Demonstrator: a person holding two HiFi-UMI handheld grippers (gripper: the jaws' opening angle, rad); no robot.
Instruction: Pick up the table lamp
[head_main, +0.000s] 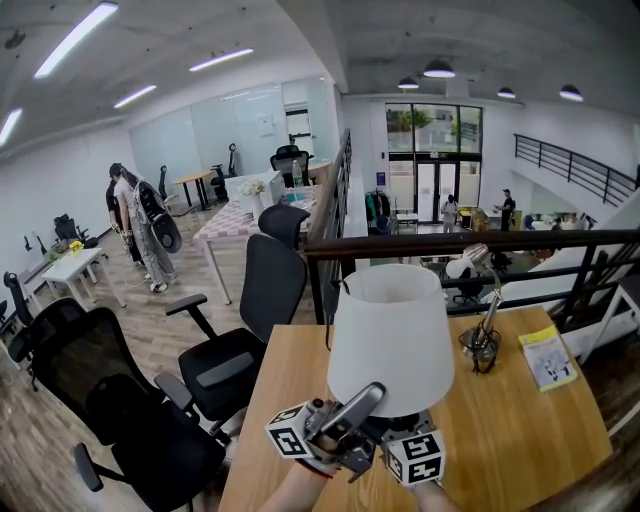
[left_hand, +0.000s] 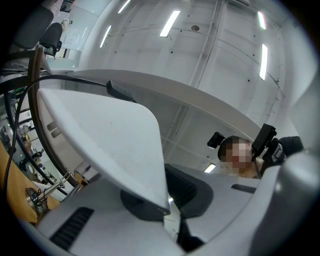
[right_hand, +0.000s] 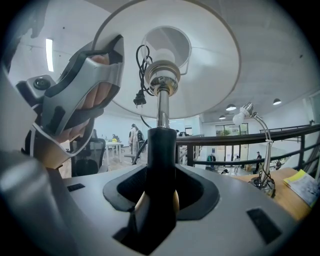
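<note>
The table lamp has a white conical shade (head_main: 390, 335) and stands over the near part of the wooden table (head_main: 510, 440). My left gripper (head_main: 366, 400) points up and is shut on the shade's lower rim; the thin white edge (left_hand: 150, 165) runs down between its jaws (left_hand: 165, 210). My right gripper (right_hand: 161, 200) is shut on the lamp's black stem (right_hand: 161, 160), below the chrome socket (right_hand: 161, 82) and the loose cord (right_hand: 141, 75). In the head view the right gripper's jaws are hidden under the shade; only its marker cube (head_main: 415, 457) shows.
A small silver desk lamp (head_main: 483, 335) and a yellow booklet (head_main: 548, 357) sit at the table's far right. A dark railing (head_main: 480, 245) runs behind the table. Black office chairs (head_main: 245, 320) stand to the left, and people stand far off.
</note>
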